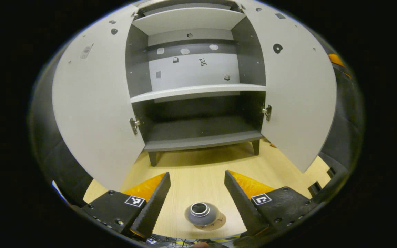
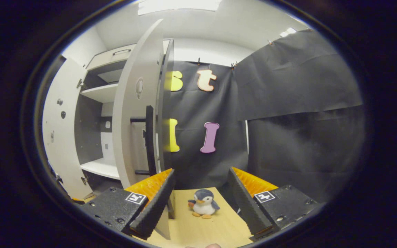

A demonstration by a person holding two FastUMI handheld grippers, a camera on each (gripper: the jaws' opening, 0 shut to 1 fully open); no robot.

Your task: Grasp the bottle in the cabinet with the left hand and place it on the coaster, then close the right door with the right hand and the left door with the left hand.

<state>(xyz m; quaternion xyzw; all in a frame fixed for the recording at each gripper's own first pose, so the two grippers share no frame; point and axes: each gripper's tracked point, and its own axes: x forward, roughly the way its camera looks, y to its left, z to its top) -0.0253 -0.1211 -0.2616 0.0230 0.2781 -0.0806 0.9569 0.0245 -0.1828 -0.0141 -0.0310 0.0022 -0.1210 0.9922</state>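
Observation:
A grey bottle (image 1: 202,213) with a round metal mouth stands on a brown coaster (image 1: 217,224) on the wooden table, seen from above in the left gripper view. My left gripper (image 1: 196,184) hangs open above and around it, touching nothing. Beyond stands the cabinet (image 1: 198,90) with both doors swung wide: left door (image 1: 95,106), right door (image 1: 296,100). Its shelves hold nothing. In the right gripper view my right gripper (image 2: 202,184) is open and empty, just right of the right door (image 2: 134,113), whose edge and dark handle (image 2: 149,137) face me.
A small toy penguin (image 2: 203,203) sits on the table (image 2: 202,227) between my right gripper's fingers, farther off. Black cloth walls close the booth behind and to the right. The cabinet stands on short legs (image 1: 255,147) on the table (image 1: 198,172).

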